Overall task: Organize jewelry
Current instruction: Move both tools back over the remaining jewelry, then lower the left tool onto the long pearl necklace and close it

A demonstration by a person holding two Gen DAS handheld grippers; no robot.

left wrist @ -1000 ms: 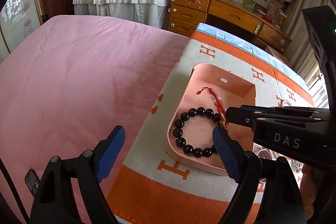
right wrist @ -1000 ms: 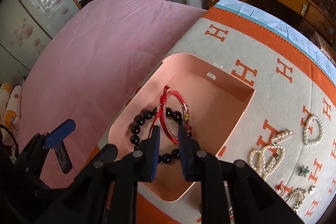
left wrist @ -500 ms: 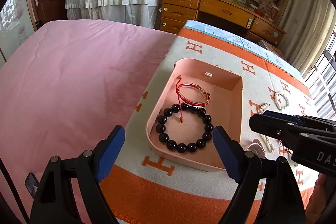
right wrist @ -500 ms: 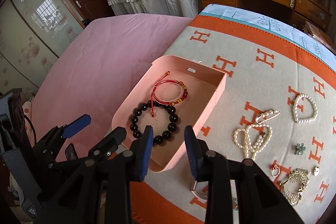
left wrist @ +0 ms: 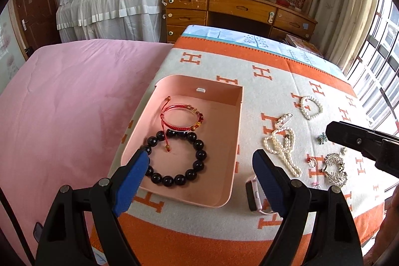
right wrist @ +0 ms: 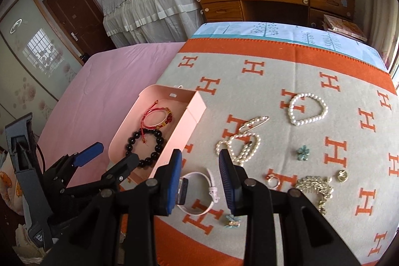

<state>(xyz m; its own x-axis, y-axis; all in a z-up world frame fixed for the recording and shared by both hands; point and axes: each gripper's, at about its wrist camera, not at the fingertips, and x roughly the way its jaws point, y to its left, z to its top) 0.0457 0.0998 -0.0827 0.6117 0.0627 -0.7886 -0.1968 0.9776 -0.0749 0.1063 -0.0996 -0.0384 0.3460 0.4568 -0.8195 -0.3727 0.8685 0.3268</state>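
Observation:
An open pink box [left wrist: 235,131] [right wrist: 190,121] lies on the blanket and holds a black bead bracelet [left wrist: 199,153] [right wrist: 158,141] with a red cord bracelet [left wrist: 178,107] [right wrist: 155,120] lying partly over it. My left gripper [left wrist: 199,158] [right wrist: 109,157] hangs open above the box's near end, holding nothing. To the box's right, my right gripper [right wrist: 199,156] [left wrist: 349,138] stands open and empty over a white watch [right wrist: 199,188] [left wrist: 251,193]. A pearl necklace [right wrist: 239,143] [left wrist: 281,143] and a pearl bracelet [right wrist: 308,109] [left wrist: 310,107] lie loose further right.
On the orange-and-cream blanket [right wrist: 249,81] also lie a teal flower piece [right wrist: 303,152], a ring [right wrist: 271,180], a glittery brooch [right wrist: 316,187] and a small clip [right wrist: 232,220]. A pink bedspread [left wrist: 62,104] lies left; a wooden desk [left wrist: 237,9] stands behind.
The right gripper let go of the red cord bracelet, which now lies in the box, then opened and drew back to the right over the watch. The left gripper also shifted right.

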